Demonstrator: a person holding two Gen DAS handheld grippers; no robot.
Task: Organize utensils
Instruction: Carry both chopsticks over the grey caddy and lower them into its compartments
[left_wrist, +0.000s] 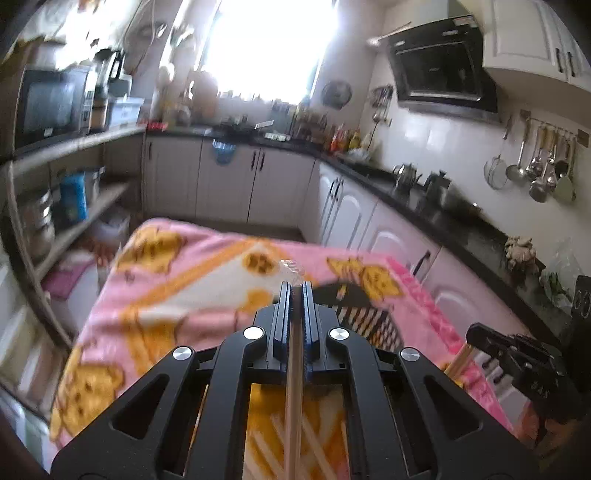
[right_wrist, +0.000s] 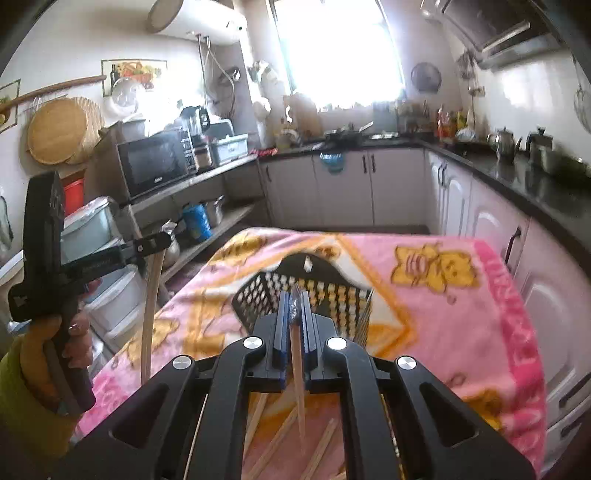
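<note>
My left gripper (left_wrist: 296, 291) is shut on a wrapped wooden chopstick (left_wrist: 293, 398) that runs back between the fingers, its clear wrapper end sticking out in front. In the right wrist view the left gripper (right_wrist: 153, 245) holds that chopstick (right_wrist: 149, 317) hanging down at the table's left edge. My right gripper (right_wrist: 294, 299) is shut on another wrapped chopstick (right_wrist: 298, 384), held above the black mesh basket (right_wrist: 258, 299). The basket also shows in the left wrist view (left_wrist: 354, 306). Several loose chopsticks (right_wrist: 321, 450) lie on the pink blanket below the right gripper.
The table is covered by a pink and yellow blanket (right_wrist: 461, 314). White cabinets with a black counter (right_wrist: 535, 192) run along the right and back. Open shelves with a microwave (right_wrist: 155, 162) stand at the left. Kettles (right_wrist: 504, 144) sit on the counter.
</note>
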